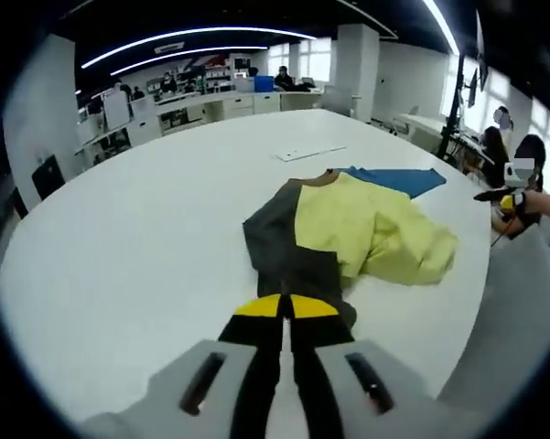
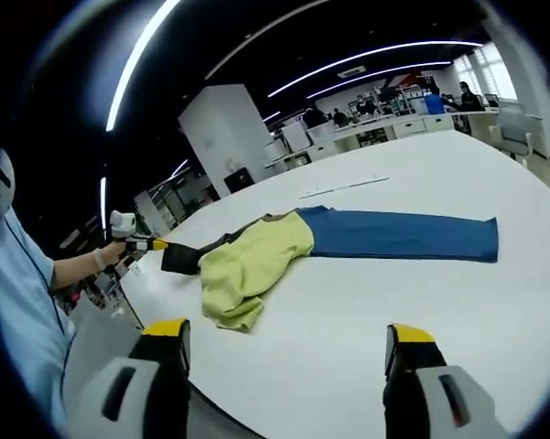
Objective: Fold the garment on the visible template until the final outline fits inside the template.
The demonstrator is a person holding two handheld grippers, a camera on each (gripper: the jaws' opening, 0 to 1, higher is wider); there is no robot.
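A yellow and dark grey garment (image 1: 371,229) lies crumpled on the white table (image 1: 146,247), overlapping one end of a flat blue template (image 1: 403,179). My left gripper (image 1: 285,308) is shut on the garment's dark grey edge near the table rim. In the right gripper view the garment (image 2: 252,261) covers the left end of the blue template (image 2: 403,235), and the left gripper (image 2: 145,244), held by a hand, grips the dark corner. My right gripper (image 2: 288,340) hangs open over the table's near edge, with nothing between its jaws. It also appears at the far side (image 1: 515,199).
A thin white strip (image 1: 309,153) lies on the table beyond the garment. A person in a light blue sleeve (image 2: 23,293) stands at the table's left edge. Desks, shelves and seated people (image 1: 508,151) ring the room behind the table.
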